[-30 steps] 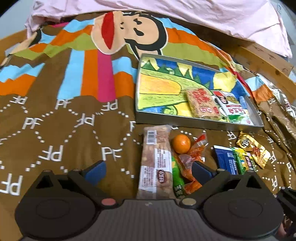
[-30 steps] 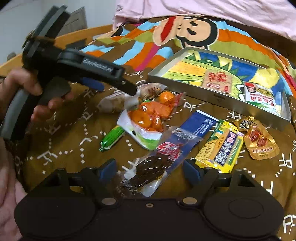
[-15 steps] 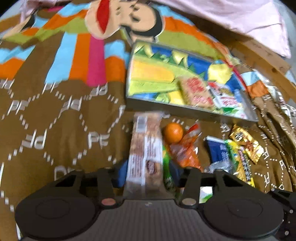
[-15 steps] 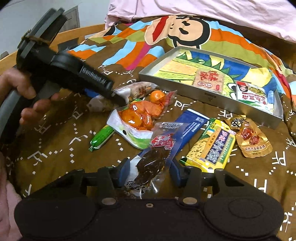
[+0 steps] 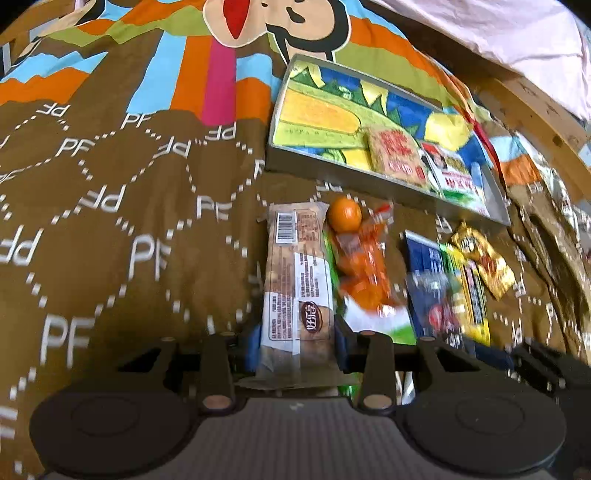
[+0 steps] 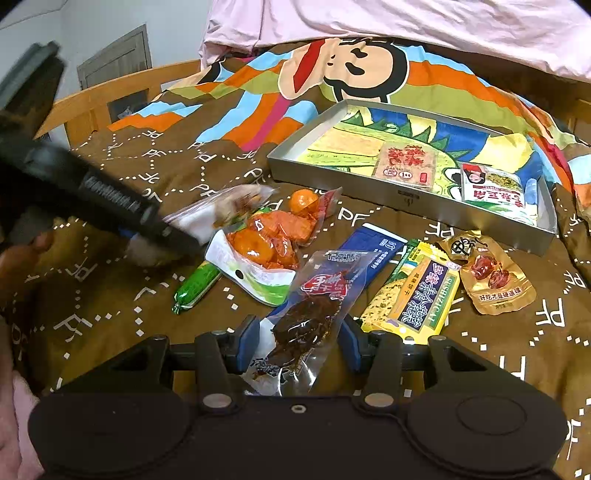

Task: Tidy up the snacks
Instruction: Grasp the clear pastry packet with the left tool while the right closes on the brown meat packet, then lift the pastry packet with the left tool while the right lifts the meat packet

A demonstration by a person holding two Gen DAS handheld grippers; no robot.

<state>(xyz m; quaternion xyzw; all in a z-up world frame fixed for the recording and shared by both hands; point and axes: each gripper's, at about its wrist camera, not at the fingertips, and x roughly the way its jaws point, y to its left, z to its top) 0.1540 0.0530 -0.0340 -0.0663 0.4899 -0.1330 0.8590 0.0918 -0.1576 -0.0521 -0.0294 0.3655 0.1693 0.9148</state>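
Observation:
My left gripper (image 5: 297, 343) is shut on the near end of a long brown pastry packet (image 5: 299, 266), which points toward the metal tray (image 5: 369, 181). In the right wrist view the same left gripper (image 6: 173, 236) grips that packet (image 6: 229, 206) at the left. My right gripper (image 6: 298, 343) is shut on a clear packet of dark meat snack (image 6: 314, 306). The tray (image 6: 369, 184) holds a red-printed square packet (image 6: 406, 162) and a white-and-green packet (image 6: 495, 188).
On the brown blanket lie an orange snack bag (image 6: 273, 240), a small orange (image 6: 303, 201), a green stick (image 6: 197, 284), and blue (image 6: 373, 243), yellow (image 6: 417, 295) and gold (image 6: 487, 273) packets. Pink bedding (image 6: 406, 22) lies behind. A hand (image 6: 22, 254) holds the left gripper.
Both grippers closed from wide open: the left onto the pastry packet, the right onto the dark meat packet. The left gripper shifted and turned with its packet; the right kept still.

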